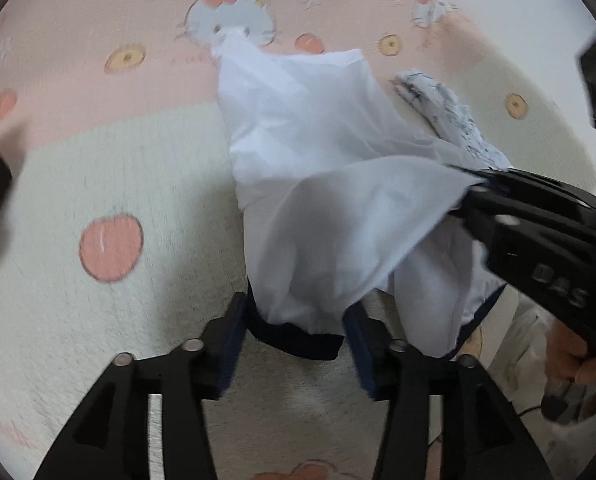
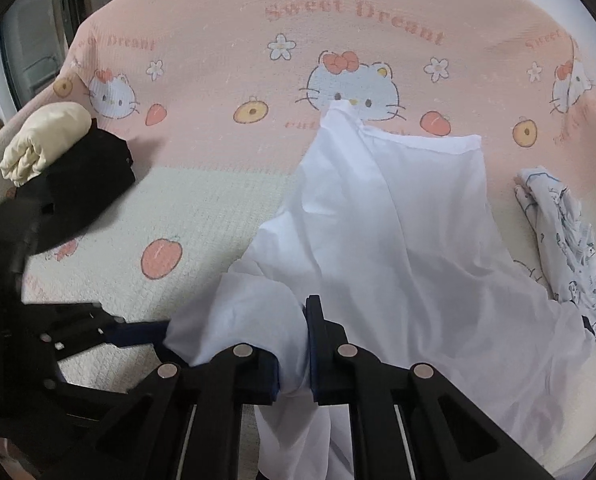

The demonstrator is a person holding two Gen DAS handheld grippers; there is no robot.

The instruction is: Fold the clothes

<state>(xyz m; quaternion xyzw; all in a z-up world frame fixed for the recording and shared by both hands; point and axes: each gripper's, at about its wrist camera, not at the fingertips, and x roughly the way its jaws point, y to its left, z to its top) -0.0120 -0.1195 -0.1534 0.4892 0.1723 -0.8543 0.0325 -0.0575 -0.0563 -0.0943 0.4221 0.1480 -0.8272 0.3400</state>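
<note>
A thin white garment (image 1: 310, 184) with a navy hem lies bunched on the pink and cream blanket (image 1: 110, 176). In the left wrist view my left gripper (image 1: 296, 342) is open; the navy hem hangs slack between its blue pads, which do not press on it. My right gripper (image 1: 472, 194) comes in from the right, shut on a lifted fold of the garment. In the right wrist view the right gripper (image 2: 294, 360) pinches a gathered bunch of the white garment (image 2: 410, 240). The left gripper (image 2: 146, 334) shows at the lower left, at the cloth's edge.
A white garment with dark printed drawings (image 2: 558, 240) lies crumpled at the right, partly under the white one. A rolled cream garment (image 2: 46, 140) sits at the blanket's far left. A person's hand (image 1: 578, 364) holds the right gripper's handle.
</note>
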